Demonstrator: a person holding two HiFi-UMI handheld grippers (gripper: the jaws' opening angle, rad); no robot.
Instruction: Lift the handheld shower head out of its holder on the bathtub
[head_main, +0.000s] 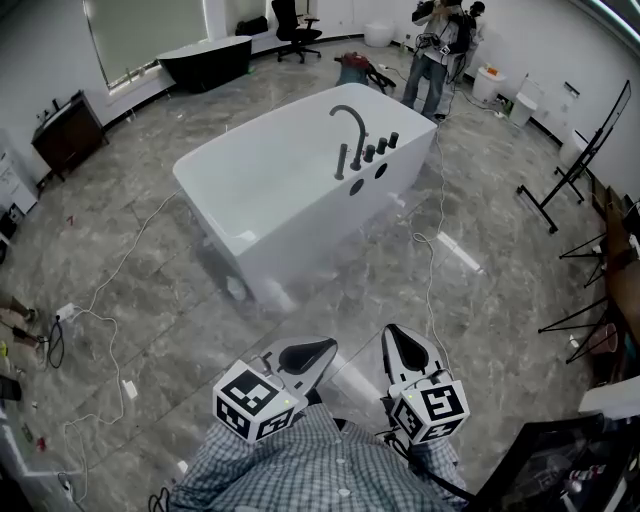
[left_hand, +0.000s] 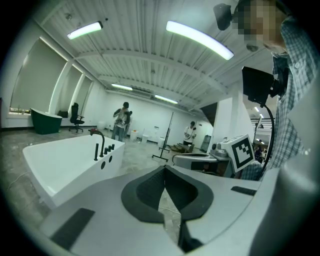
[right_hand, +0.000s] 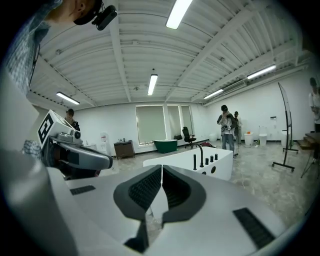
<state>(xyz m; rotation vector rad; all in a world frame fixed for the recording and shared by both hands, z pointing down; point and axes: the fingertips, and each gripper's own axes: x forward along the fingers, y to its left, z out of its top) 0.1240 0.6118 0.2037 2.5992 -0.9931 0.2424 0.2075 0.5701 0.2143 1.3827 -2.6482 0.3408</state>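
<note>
Head view looks down on the left hand-held gripper and the right hand-held gripper, both carried low and close to the person's body. Each has its jaws pressed together on nothing, probably because nothing is within reach yet. The white bathtub stands well apart across the tiled floor. On its far rim, just beside the curved faucet, the handheld shower head stands upright in its holder, untouched. Walking closer looks like the step in hand.
</note>
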